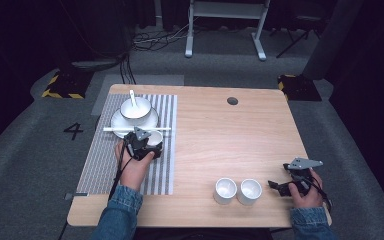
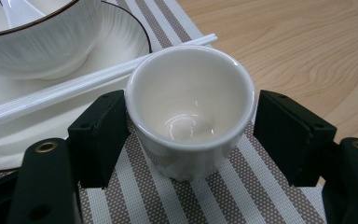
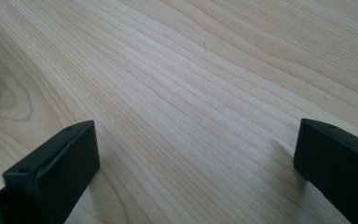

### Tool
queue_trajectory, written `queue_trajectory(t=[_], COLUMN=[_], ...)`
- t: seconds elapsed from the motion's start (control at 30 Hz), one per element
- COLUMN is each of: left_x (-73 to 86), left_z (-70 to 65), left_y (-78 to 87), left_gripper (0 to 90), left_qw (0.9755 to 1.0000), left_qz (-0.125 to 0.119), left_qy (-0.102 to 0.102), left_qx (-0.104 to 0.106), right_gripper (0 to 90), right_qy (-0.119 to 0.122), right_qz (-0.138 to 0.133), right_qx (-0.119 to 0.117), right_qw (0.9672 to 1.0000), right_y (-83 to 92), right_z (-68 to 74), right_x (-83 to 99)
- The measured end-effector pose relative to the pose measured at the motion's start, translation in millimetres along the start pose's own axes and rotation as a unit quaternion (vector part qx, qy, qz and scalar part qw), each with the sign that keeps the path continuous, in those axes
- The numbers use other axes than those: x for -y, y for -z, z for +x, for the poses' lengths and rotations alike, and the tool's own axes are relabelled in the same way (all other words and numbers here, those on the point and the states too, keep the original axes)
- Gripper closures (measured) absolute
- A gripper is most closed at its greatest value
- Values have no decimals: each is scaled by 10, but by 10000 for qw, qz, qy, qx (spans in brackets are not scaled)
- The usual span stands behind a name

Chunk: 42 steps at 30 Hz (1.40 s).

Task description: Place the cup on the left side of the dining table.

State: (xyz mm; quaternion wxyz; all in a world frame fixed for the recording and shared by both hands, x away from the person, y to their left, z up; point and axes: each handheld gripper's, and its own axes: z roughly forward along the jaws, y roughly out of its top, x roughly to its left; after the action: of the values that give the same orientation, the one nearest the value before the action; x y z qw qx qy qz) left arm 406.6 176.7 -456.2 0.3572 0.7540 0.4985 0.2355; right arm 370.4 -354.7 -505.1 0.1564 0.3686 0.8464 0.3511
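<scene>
A small white cup [image 2: 191, 107] stands upright on the striped placemat [image 2: 242, 186], between the jaws of my left gripper [image 2: 191, 140]. The left jaw rests against the cup's side and the right jaw stands a sliver off it, so the gripper is open around the cup. In the high view the cup [image 1: 155, 137] peeks out under the left gripper [image 1: 147, 144], just in front of the chopsticks [image 1: 115, 129]. My right gripper [image 1: 276, 186] hovers low over bare wood at the front right. It is open, with nothing between its jaws [image 3: 196, 163].
A white bowl [image 1: 135, 108] with a spoon [image 1: 132, 97] sits on a plate [image 1: 152, 120] at the back of the placemat [image 1: 105, 170]. White chopsticks [image 2: 74, 88] lie across the plate's front. Two more white cups [image 1: 225, 190] [image 1: 249, 191] stand near the front edge, left of the right gripper.
</scene>
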Motion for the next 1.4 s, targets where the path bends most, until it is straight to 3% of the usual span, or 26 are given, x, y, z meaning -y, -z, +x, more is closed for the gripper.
queue_trajectory(t=[0.23,0.83,1.0,1.27,1.4], left_x=[40,188,266,386,483], left_z=[-18,-75,-73,-33,5], left_y=[200,691,783,894,946], left_gripper=[266,253,240,233,228], left_qw=[9999,9981,9968,9955,9955], left_qz=[-12,22,69,176,253], left_qy=[-18,-472,-682,-789,-824], left_qx=[153,402,413,487,382], right_gripper=[1,1,1,1,1], right_qy=[0,-1,1,0,1], right_qz=[-2,-2,1,0,1], right_qx=[-1,0,1,2,2], right_qw=[10000,10000,10000,10000,10000], right_y=[0,0,0,0,0], right_z=[0,0,0,0,0], right_x=[0,0,0,0,0])
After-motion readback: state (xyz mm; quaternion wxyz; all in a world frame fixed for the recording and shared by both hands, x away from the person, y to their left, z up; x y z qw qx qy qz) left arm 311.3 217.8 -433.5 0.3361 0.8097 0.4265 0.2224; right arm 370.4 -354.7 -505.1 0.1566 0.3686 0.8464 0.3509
